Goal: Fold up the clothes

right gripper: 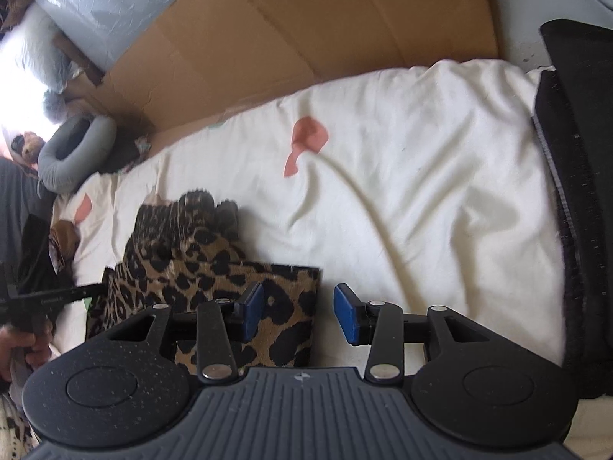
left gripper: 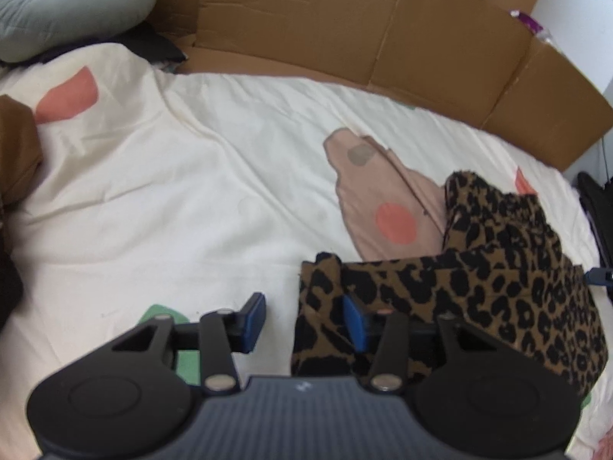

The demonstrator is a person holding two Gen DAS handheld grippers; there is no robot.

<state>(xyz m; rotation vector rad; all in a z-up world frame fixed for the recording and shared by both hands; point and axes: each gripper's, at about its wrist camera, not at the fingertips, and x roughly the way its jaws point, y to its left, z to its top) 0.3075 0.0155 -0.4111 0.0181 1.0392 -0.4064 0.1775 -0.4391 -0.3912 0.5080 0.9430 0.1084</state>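
Note:
A leopard-print garment (left gripper: 479, 268) lies bunched and partly folded on the cream bedspread (left gripper: 172, 191). My left gripper (left gripper: 304, 322) is open at the garment's left edge, its right finger over the cloth and its left finger over bare bedspread. In the right wrist view the same garment (right gripper: 199, 260) sits at lower left. My right gripper (right gripper: 299, 316) is open at its squared corner, with the left finger over the print and the right finger over the bedspread (right gripper: 421, 191). Neither gripper holds cloth. A hand (right gripper: 23, 345) holds the left gripper at the far left.
A flattened cardboard wall (left gripper: 345, 30) runs along the bed's far side. A grey neck pillow (left gripper: 76, 4) lies at the back left and a brown garment (left gripper: 15, 153) at the left edge. Black fabric (right gripper: 574, 191) borders the bed on the right.

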